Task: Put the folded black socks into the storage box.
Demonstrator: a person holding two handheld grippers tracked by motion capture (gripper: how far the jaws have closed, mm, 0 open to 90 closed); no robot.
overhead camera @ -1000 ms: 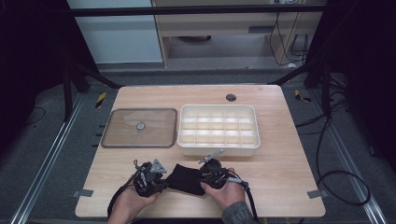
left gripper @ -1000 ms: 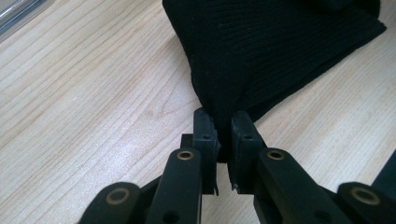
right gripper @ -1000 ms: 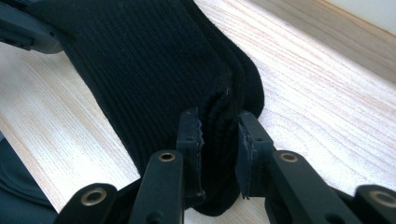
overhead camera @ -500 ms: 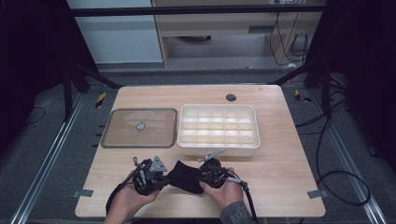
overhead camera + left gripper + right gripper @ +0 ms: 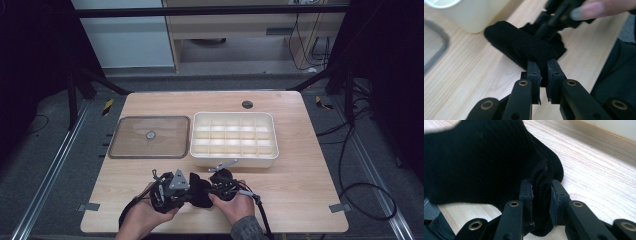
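Spreading across most of the high view, the wooden table carries everything else. On its far half sits a cream tray divided into many small compartments, and just beside it, to the left, lies a flat clear lid with a small round knob at its middle. A small dark round hole marks the table top near the far edge.

Near the person's edge, in front of the tray, lies a black sock, bunched up between the two grippers. The left gripper has its jaws nearly closed, pinching a fold of the sock's ribbed fabric between them. The right gripper does the same from the other end, its jaws clamped close on a thick fold of the sock. In the left gripper view the sock rests on the wood near the rounded corner of the tray, with the right gripper and a fingertip of the person's hand beyond it.
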